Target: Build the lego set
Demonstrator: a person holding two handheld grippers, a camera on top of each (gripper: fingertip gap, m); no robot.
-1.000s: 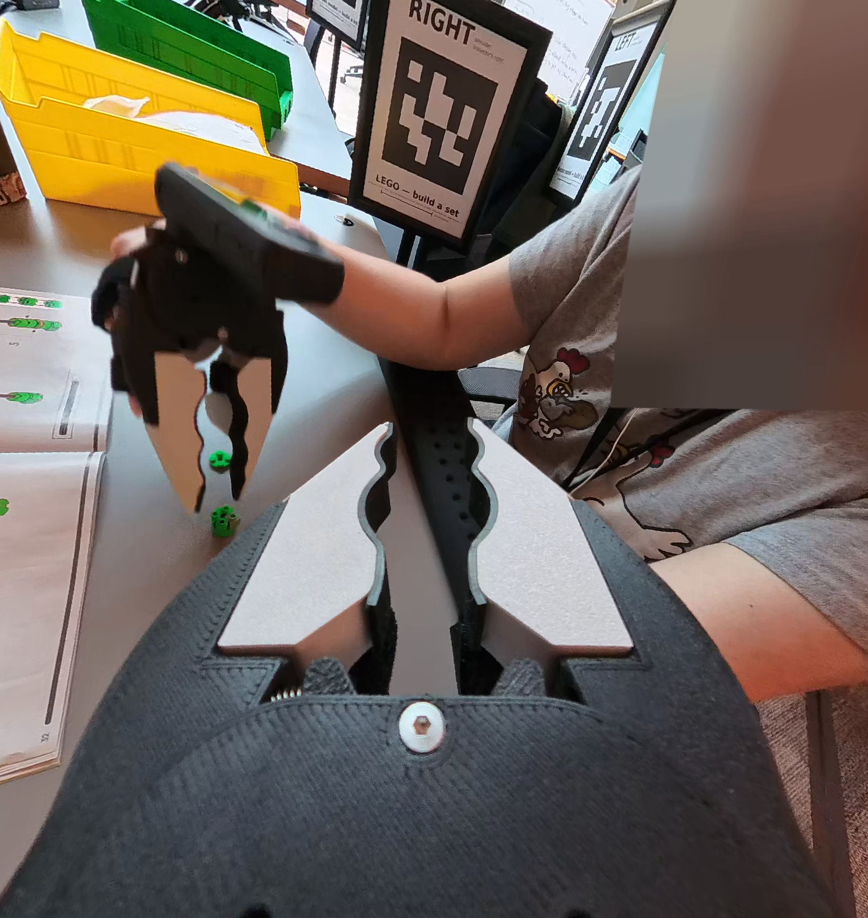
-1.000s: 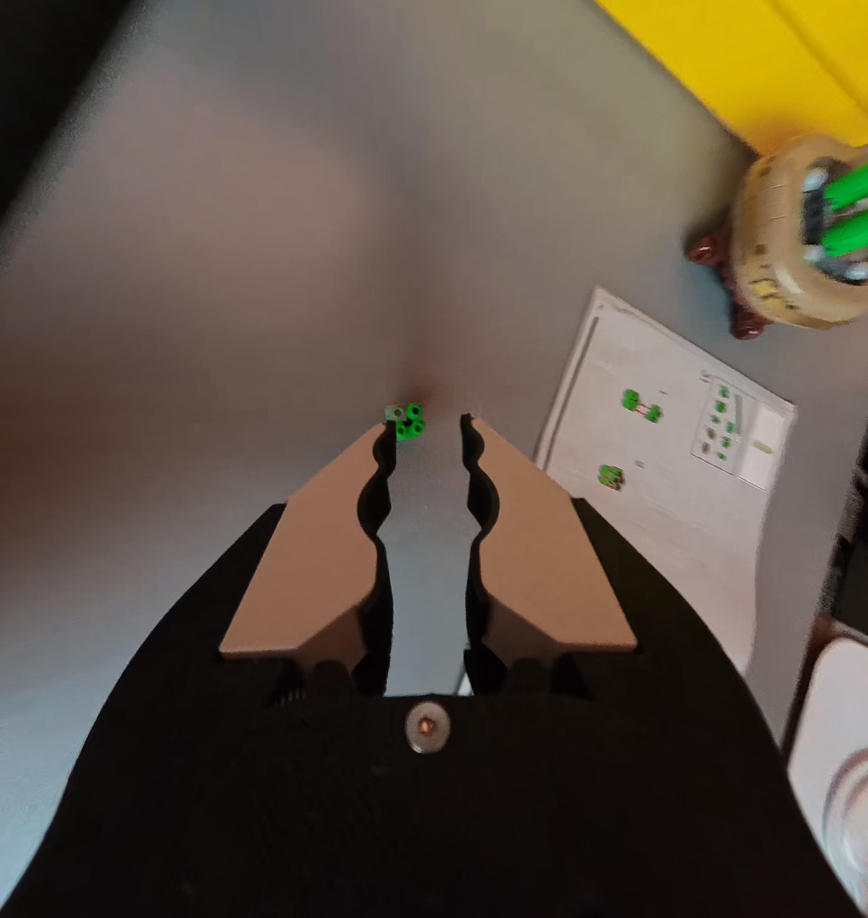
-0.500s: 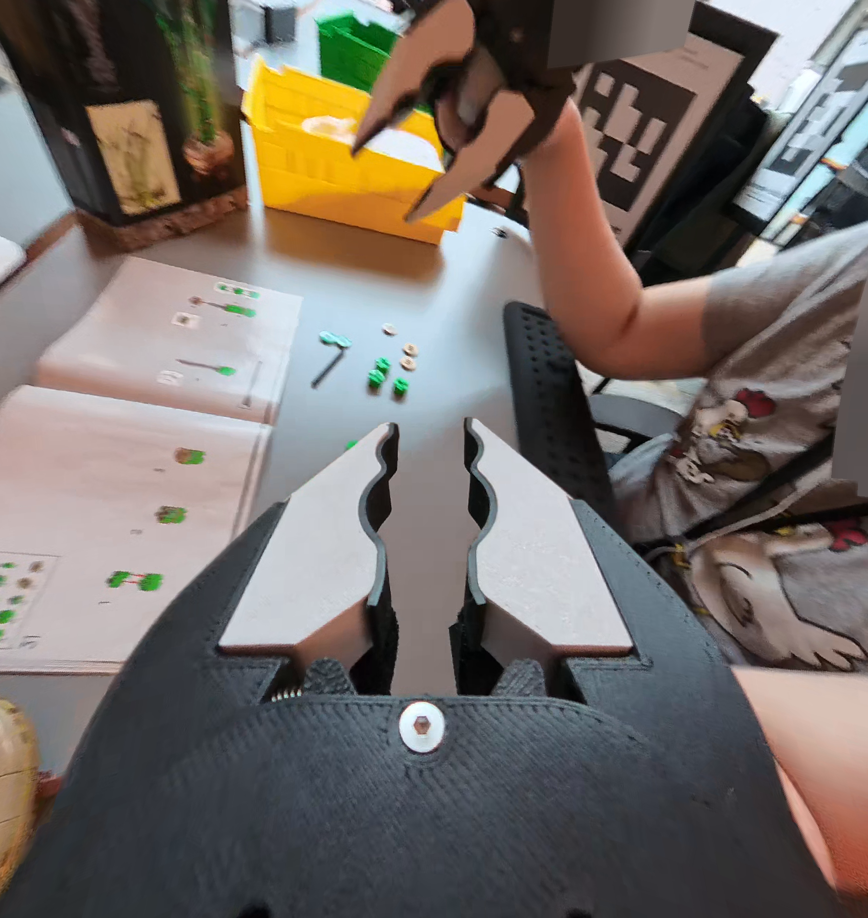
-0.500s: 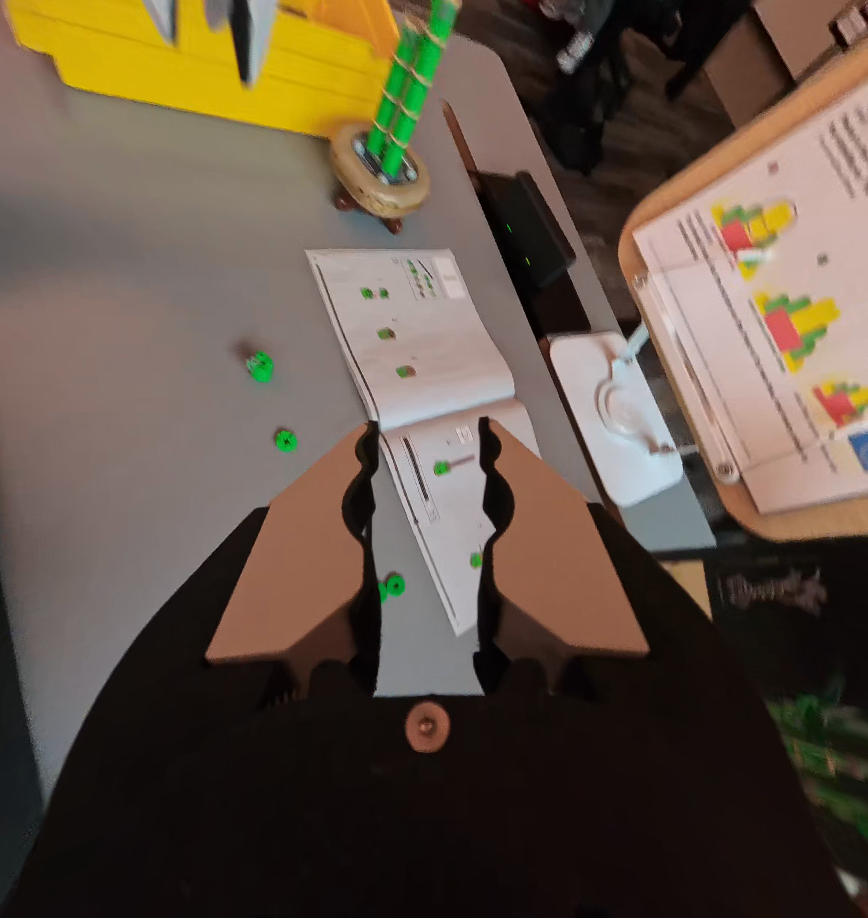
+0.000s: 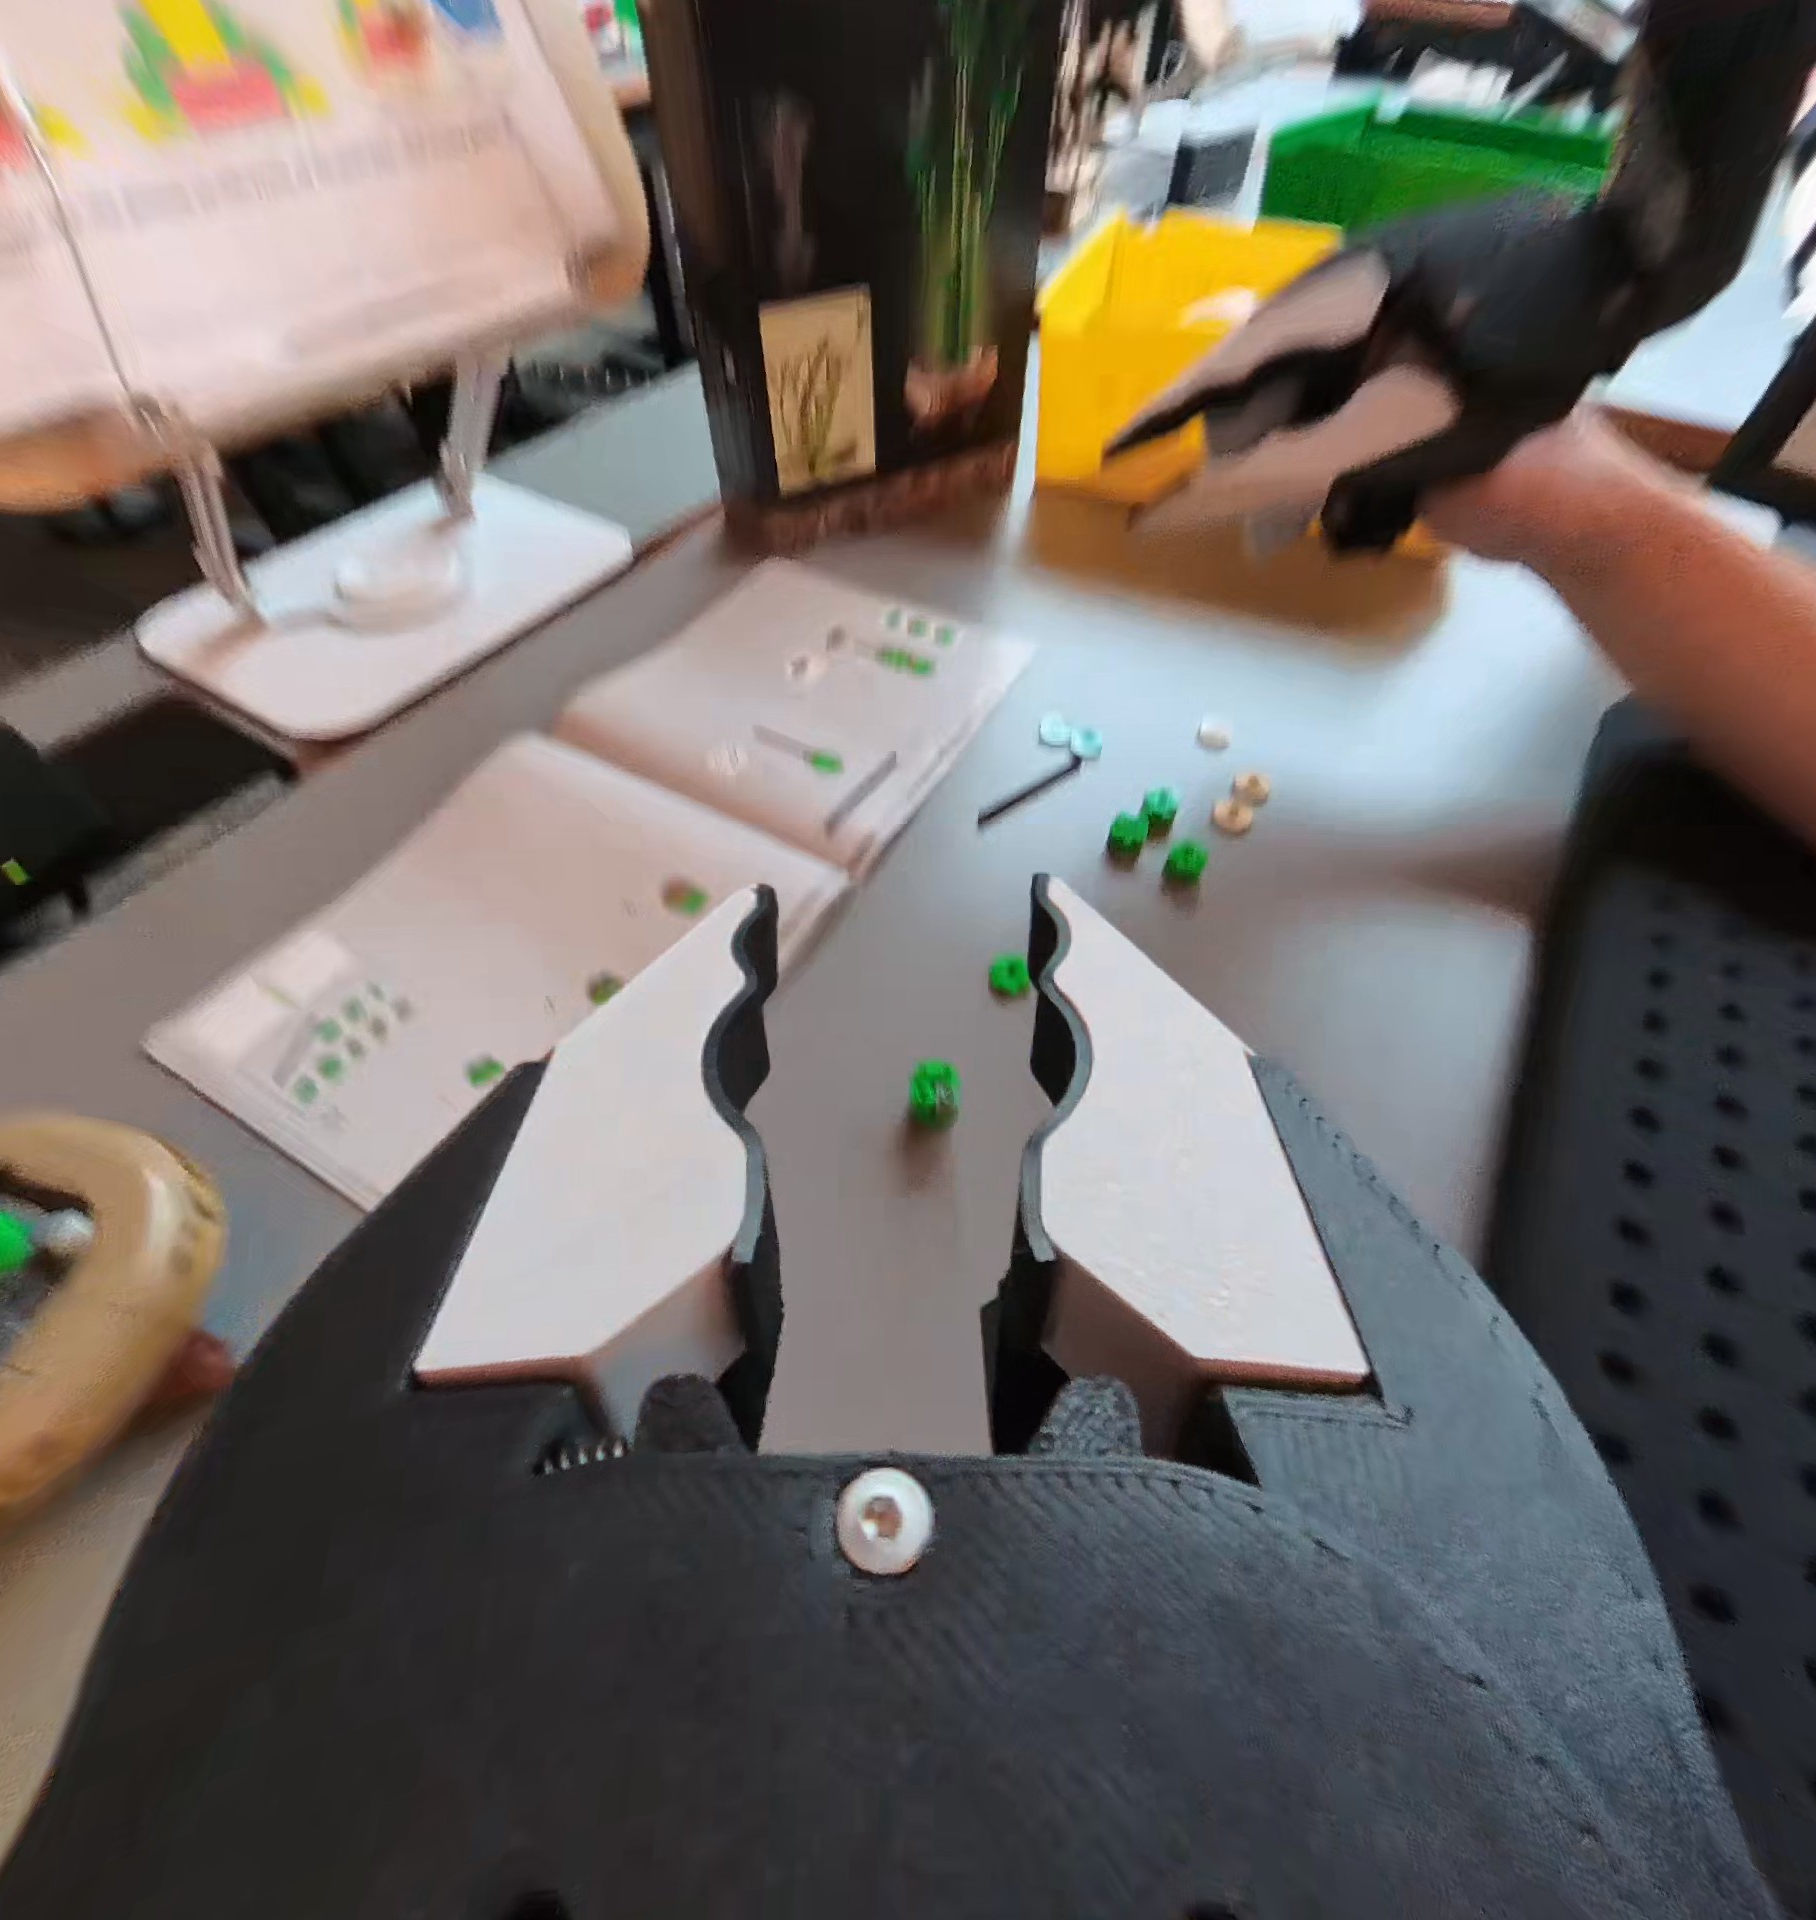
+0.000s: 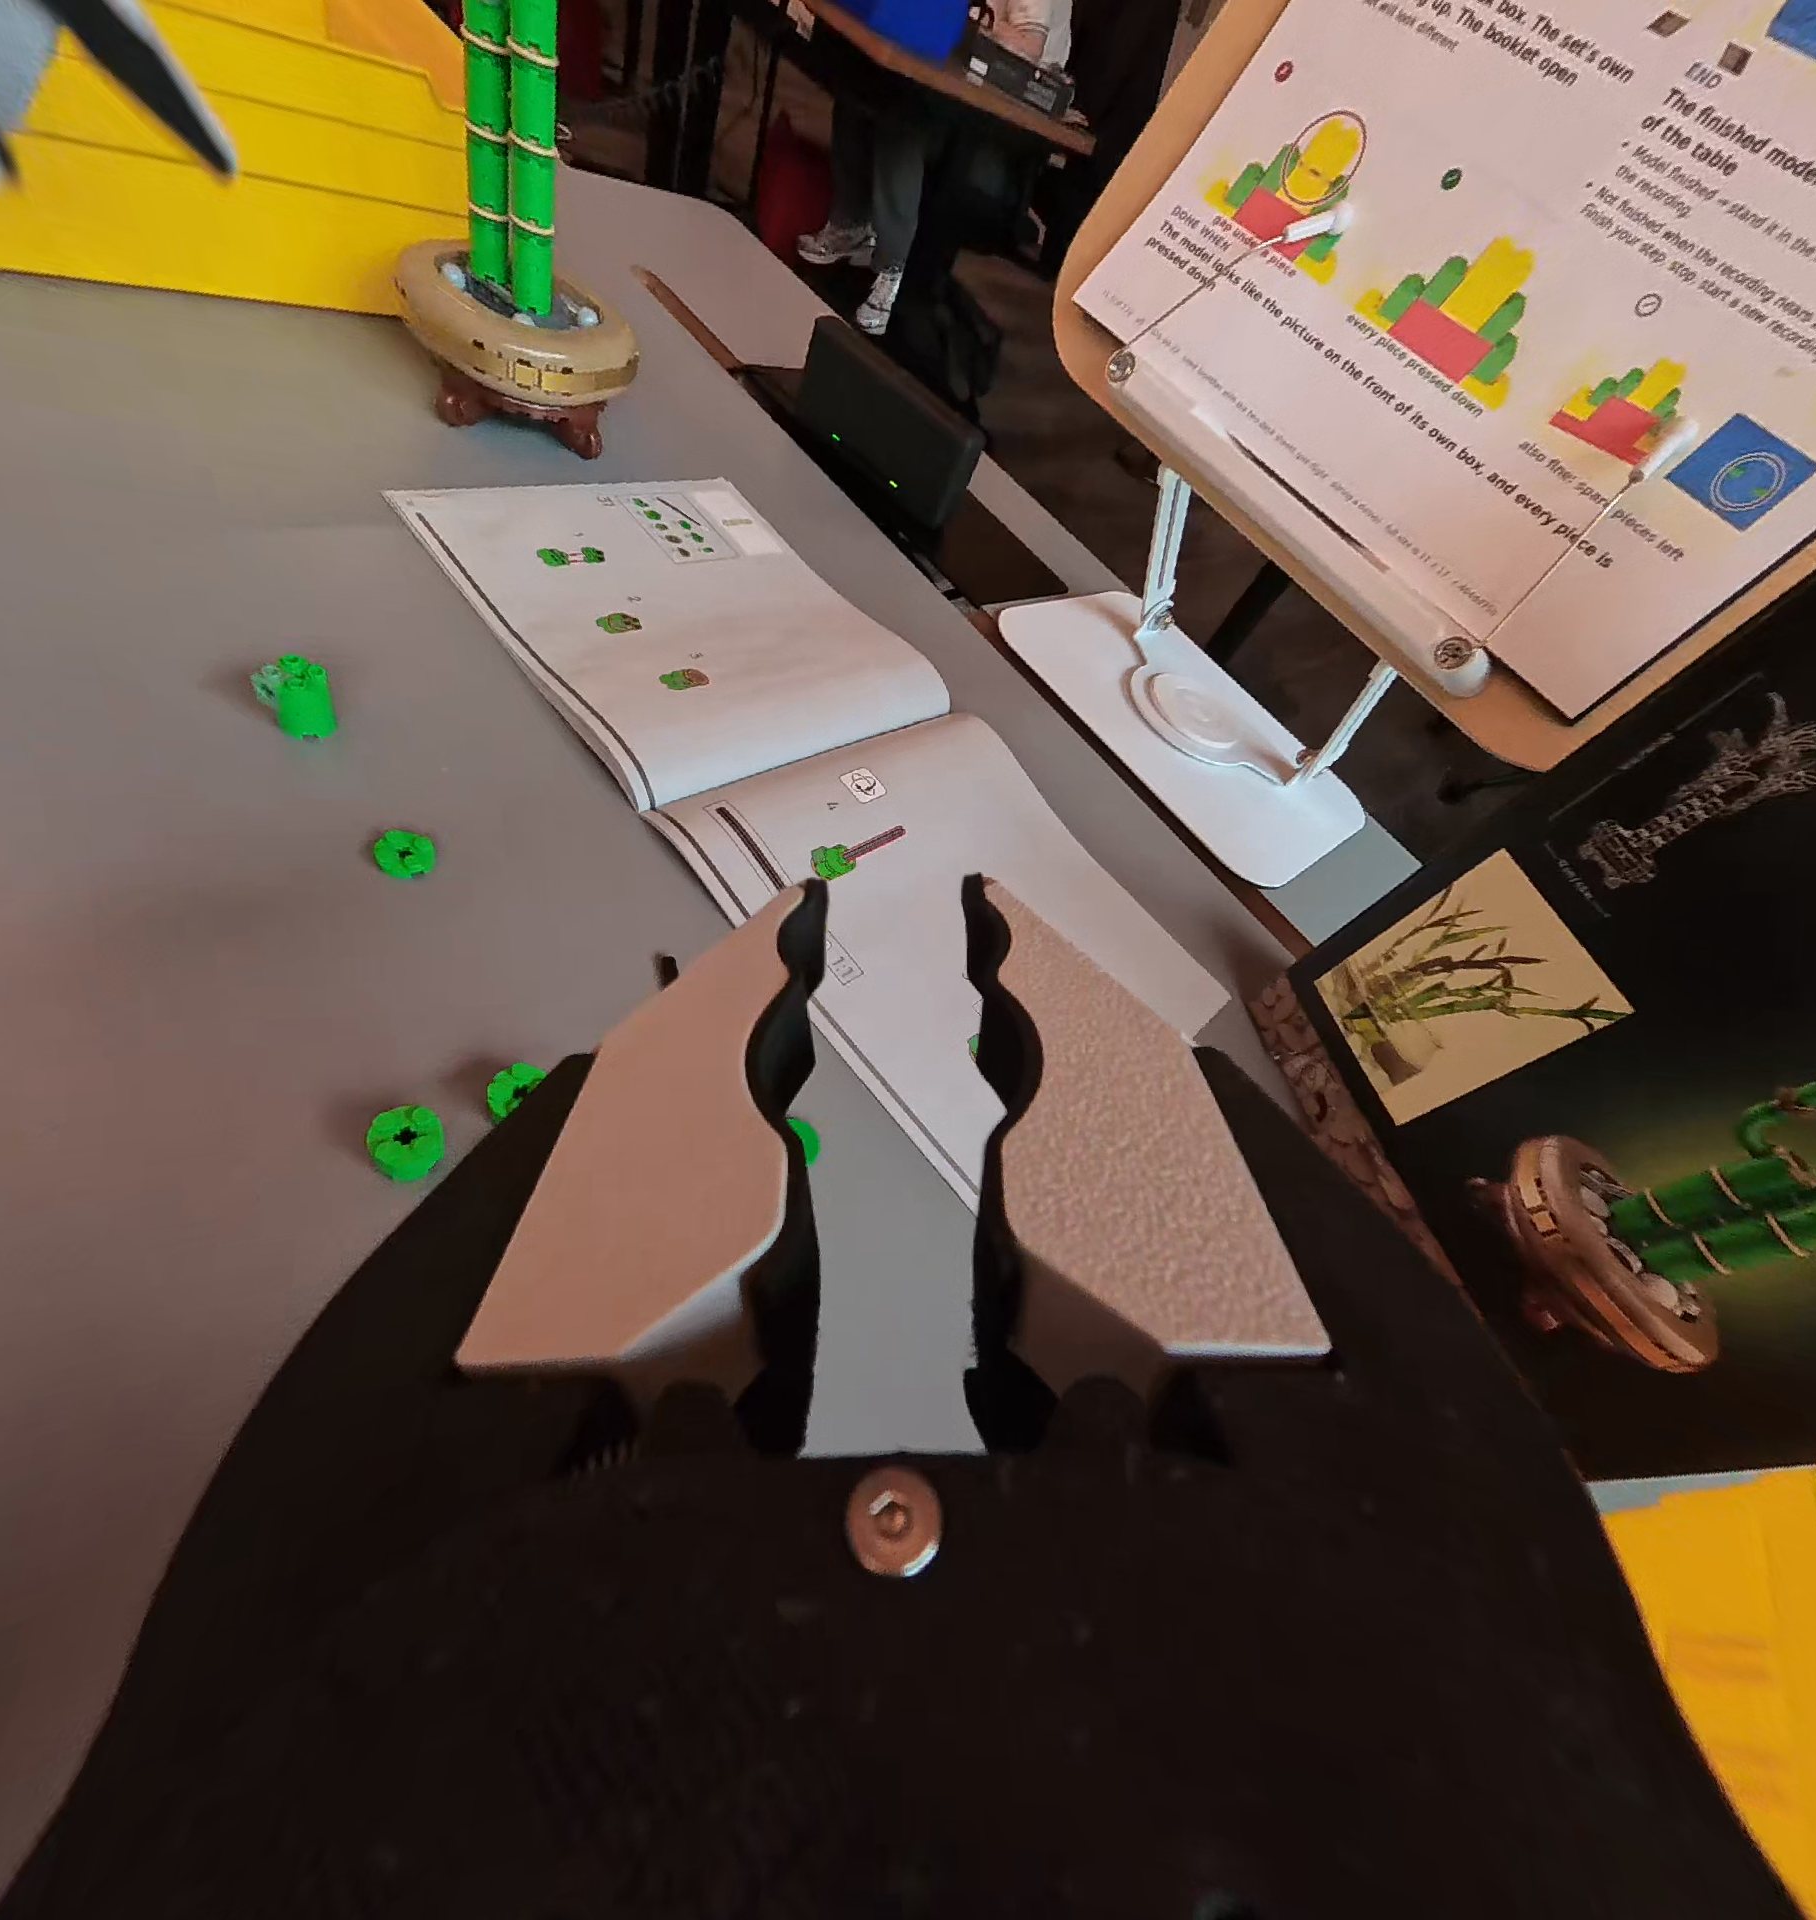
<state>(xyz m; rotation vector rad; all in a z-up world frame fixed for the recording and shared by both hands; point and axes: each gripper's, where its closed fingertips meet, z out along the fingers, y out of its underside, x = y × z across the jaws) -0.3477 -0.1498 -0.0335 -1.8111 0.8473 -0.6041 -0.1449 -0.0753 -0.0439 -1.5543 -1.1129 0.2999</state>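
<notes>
My left gripper [image 5: 899, 894] is open and empty, low over the grey table [image 5: 1351, 987]. A small green round brick [image 5: 933, 1091] lies between its fingers and another [image 5: 1008, 975] by the right fingertip. More green bricks [image 5: 1158, 831], tan round pieces [image 5: 1242, 800], a pale blue piece [image 5: 1070, 736] and a black axle [image 5: 1023, 795] lie beyond. My right gripper [image 6: 893, 894] is open and empty above the open instruction booklet [image 6: 727, 644]; it also shows raised and blurred in the left wrist view [image 5: 1299, 405]. The bamboo model in its tan pot [image 6: 519, 332] stands at the back.
Green round pieces [image 6: 403, 854] and a stacked green brick [image 6: 296, 696] lie left of the booklet. A yellow bin [image 5: 1143, 343], the set's black box [image 5: 852, 260], a white stand [image 6: 1195, 727] holding a sheet, and a black chair back [image 5: 1693, 1143] ring the work area. Spacing between my two grippers at the tips: around 25 cm. The right tips stand about 11 cm off the pale blue piece [image 5: 1070, 736]. About 12 cm separates my right fingertips from the black axle [image 5: 1023, 795].
The left gripper swung down and left toward the loose pieces, and its jaws opened wider. The right gripper lifted away from the green pieces, empty, and now looks across the booklet.
</notes>
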